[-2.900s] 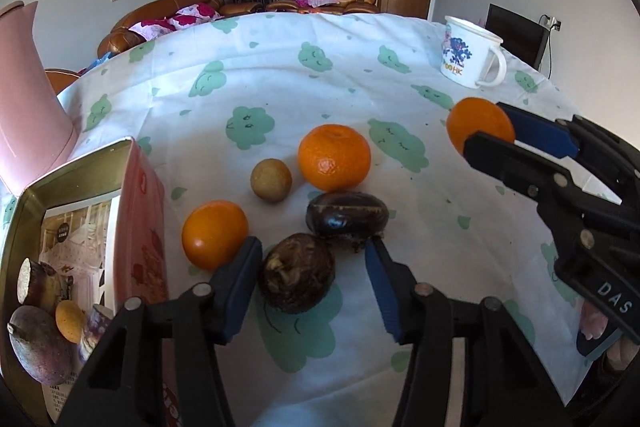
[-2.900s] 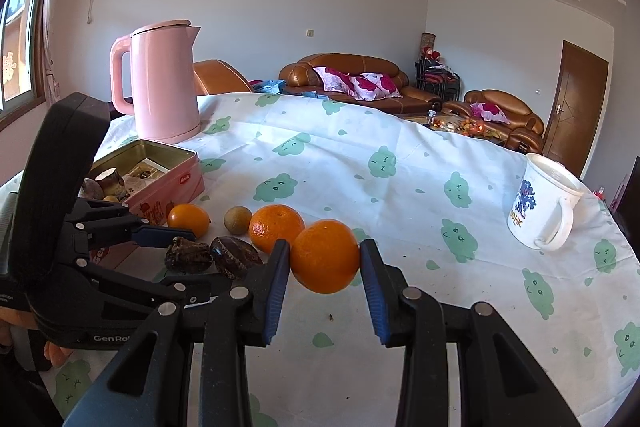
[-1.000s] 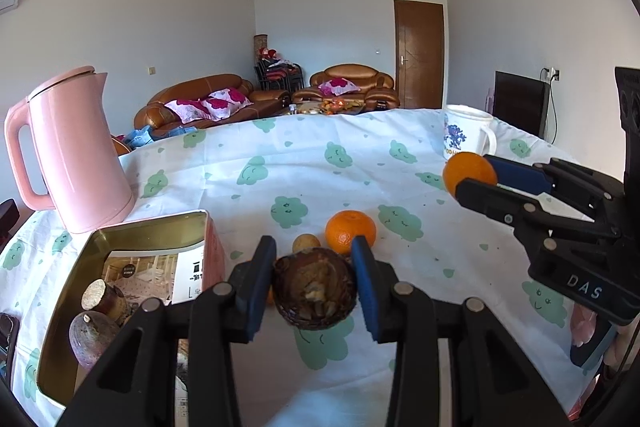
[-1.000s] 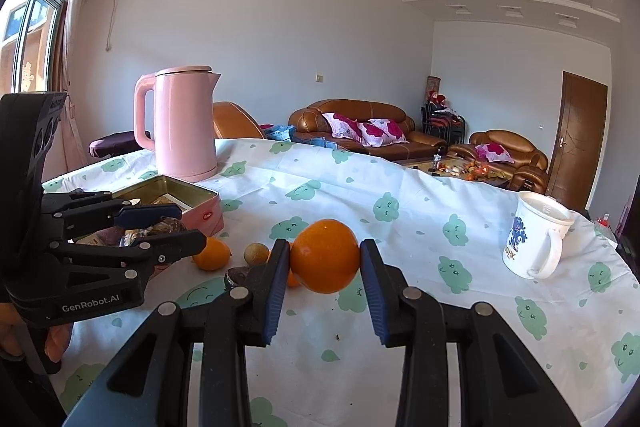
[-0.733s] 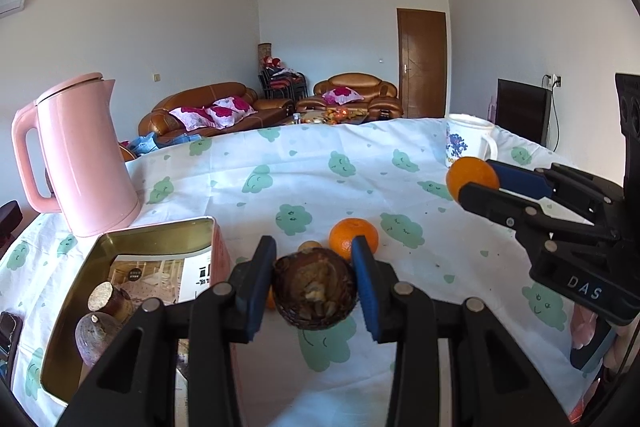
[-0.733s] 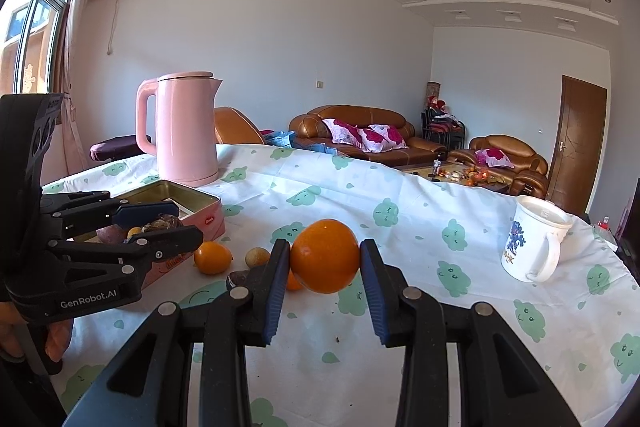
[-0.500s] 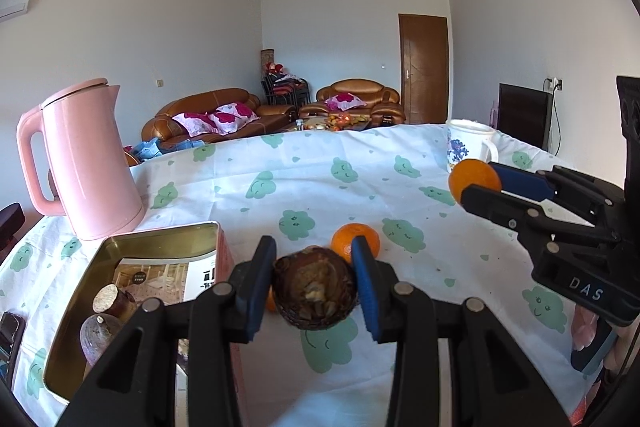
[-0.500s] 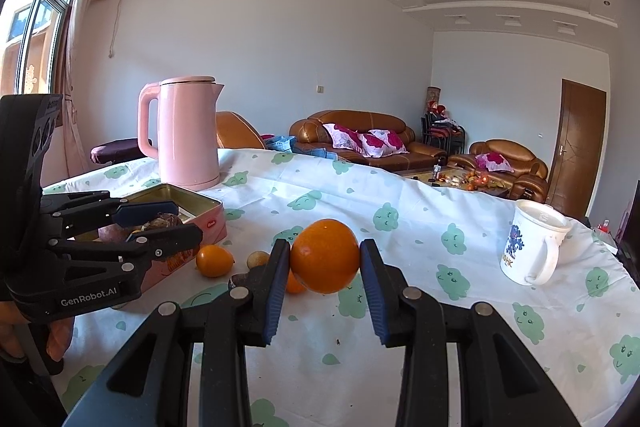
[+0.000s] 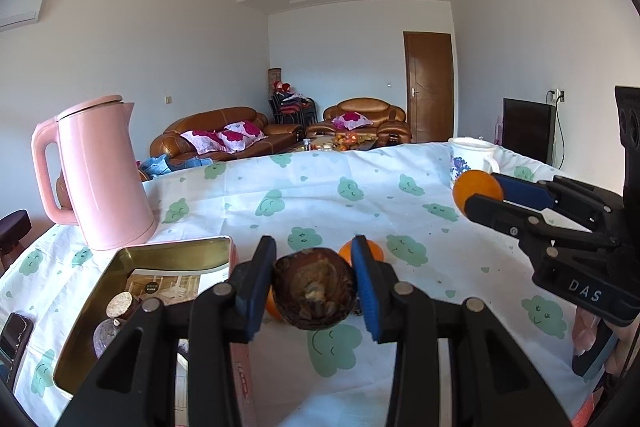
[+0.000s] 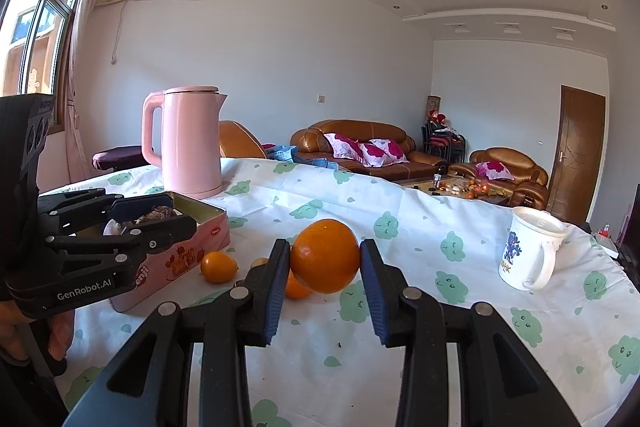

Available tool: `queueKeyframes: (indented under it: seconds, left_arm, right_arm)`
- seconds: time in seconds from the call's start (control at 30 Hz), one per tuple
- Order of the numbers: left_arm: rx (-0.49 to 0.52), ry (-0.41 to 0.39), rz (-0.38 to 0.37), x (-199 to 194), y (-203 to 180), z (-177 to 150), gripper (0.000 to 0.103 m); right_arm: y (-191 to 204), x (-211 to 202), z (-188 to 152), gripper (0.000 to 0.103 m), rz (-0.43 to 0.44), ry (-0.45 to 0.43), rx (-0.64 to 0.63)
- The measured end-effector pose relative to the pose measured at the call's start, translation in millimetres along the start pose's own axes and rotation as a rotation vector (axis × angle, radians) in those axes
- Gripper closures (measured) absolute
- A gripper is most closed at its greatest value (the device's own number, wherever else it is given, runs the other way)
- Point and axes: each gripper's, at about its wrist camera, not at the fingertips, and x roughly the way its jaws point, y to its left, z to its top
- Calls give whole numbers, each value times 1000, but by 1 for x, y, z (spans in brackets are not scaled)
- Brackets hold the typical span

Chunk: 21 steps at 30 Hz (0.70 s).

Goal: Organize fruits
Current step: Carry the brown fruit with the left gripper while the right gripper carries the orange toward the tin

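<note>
Left wrist view: the left gripper is clamped on a dark brown, wrinkled round fruit, held above the white tablecloth with green cloud prints, just right of an open gold-lined pink tin box with a few fruits inside. A pink electric kettle stands behind the box. Right wrist view: the right gripper grips a bright orange between its blue pads, raised over the table. Below it lie a small orange citrus fruit and other fruits, partly hidden. A white mug with blue print stands to the right.
</note>
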Motion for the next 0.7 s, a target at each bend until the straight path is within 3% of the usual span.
queueKeyframes:
  seconds: [0.7]
  left_arm:
    - [-8, -41, 49, -9, 11, 0, 63]
  right_arm:
    - [12, -5, 2, 65, -27, -30, -57]
